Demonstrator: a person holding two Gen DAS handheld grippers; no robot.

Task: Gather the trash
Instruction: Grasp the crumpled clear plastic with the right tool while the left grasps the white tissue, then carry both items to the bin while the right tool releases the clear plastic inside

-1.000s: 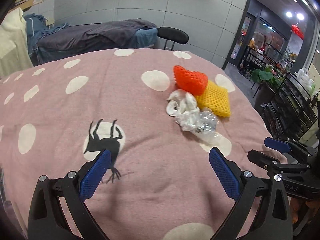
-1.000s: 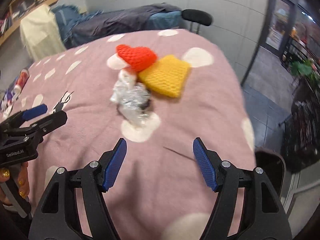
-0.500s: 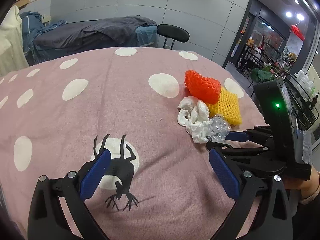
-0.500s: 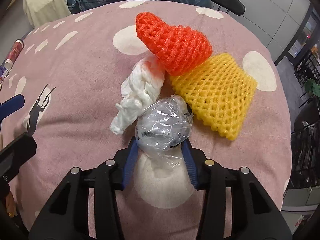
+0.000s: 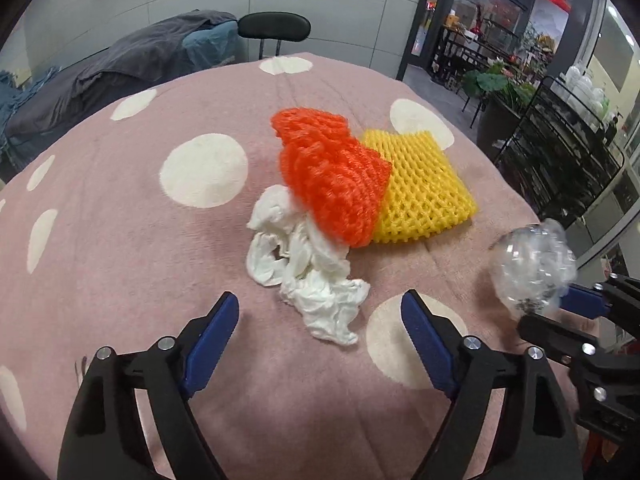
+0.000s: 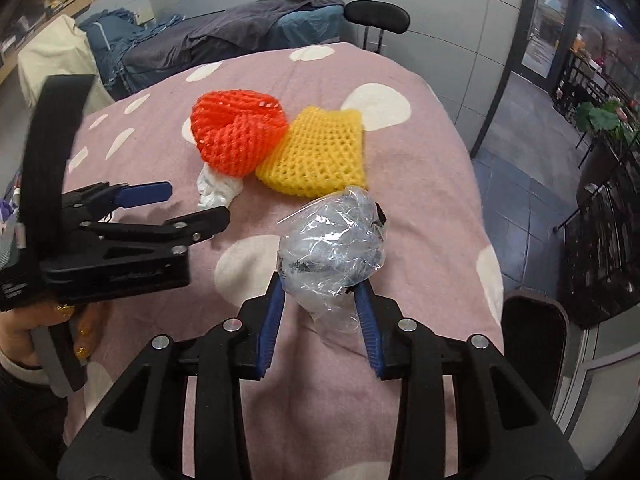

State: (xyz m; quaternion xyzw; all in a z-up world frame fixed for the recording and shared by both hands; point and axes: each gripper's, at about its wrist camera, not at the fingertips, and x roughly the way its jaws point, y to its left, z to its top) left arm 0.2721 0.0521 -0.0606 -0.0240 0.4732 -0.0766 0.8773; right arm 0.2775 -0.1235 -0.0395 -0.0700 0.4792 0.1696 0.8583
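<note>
From the left wrist, the left hand-held gripper (image 5: 320, 320) has its jaws apart and closing, with the near end of a crumpled white tissue (image 5: 308, 276) lying between the fingertips, not yet pinched. The tissue rests on the pink dotted surface (image 5: 120, 240); an orange foam net (image 5: 332, 176) lies over its far end and overlaps a yellow foam net (image 5: 424, 188) just beside it. At the right edge, the right hand-held gripper (image 5: 556, 312) holds a ball of clear plastic wrap (image 5: 532, 268) above the cloth. Behind stand a black chair (image 5: 274, 28) and a heap of grey and blue bedding (image 5: 132, 64).

From the right wrist, the right hand-held gripper (image 6: 320, 300) is clamped on the plastic wrap (image 6: 332, 248), jaws closing in on it, lifted clear of the surface (image 6: 420, 200). The left hand-held gripper (image 6: 192, 208) reaches in from the left, hiding most of the tissue (image 6: 218, 192). The orange net (image 6: 238, 136) and yellow net (image 6: 320, 160) lie beyond, touching each other.
</note>
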